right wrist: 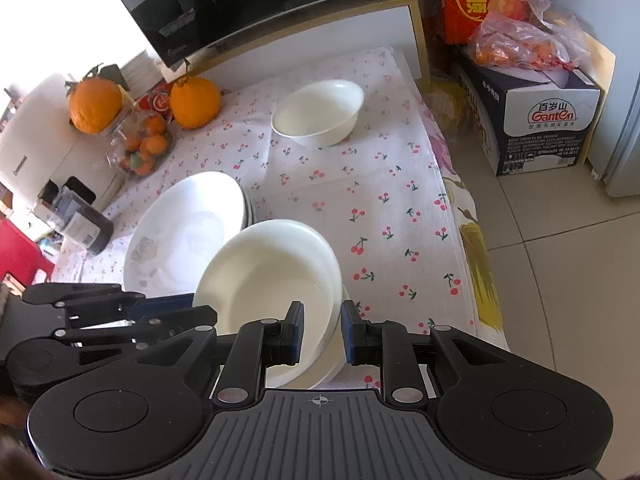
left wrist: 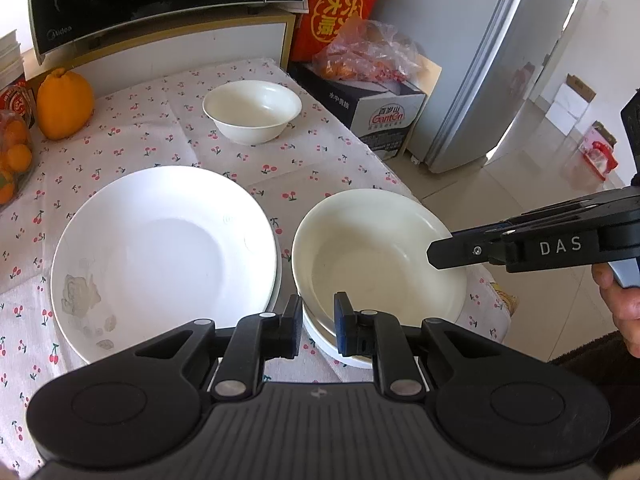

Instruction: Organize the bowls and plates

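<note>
Part done: plates stacked, near bowl nested on another – left hand-held gripper and right hand-held gripper clamp its rim. Far bowl outstanding.

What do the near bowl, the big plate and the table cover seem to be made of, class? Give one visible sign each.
Near bowl: probably glazed ceramic; smooth cream surface with soft sheen.
Big plate: likely glazed ceramic or porcelain; glossy white, faint grey pattern by the rim.
Table cover: looks like thin printed cloth, though paper cannot be ruled out; matte, creased along fold lines, cherry print.
</note>
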Demonstrator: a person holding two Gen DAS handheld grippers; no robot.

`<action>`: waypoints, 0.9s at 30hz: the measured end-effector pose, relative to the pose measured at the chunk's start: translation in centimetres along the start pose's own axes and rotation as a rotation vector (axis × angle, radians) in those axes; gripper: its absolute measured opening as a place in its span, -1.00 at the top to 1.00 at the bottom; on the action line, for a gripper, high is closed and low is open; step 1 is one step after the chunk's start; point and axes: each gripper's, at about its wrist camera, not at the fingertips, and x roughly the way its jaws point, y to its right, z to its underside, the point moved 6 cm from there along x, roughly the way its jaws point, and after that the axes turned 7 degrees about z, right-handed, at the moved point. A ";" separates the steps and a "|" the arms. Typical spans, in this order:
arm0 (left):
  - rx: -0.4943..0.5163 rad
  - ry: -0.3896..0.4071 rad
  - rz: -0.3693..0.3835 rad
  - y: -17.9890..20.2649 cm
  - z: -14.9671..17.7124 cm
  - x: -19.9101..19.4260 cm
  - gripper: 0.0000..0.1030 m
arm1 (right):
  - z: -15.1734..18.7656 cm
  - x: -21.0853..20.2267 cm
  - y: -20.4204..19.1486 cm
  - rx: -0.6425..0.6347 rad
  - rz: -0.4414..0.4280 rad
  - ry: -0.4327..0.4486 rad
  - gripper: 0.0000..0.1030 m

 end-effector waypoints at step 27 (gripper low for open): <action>-0.002 -0.048 0.015 0.1 0.5 1.1 0.49 | 1.0 1.3 -0.6 -0.065 0.038 -0.058 0.45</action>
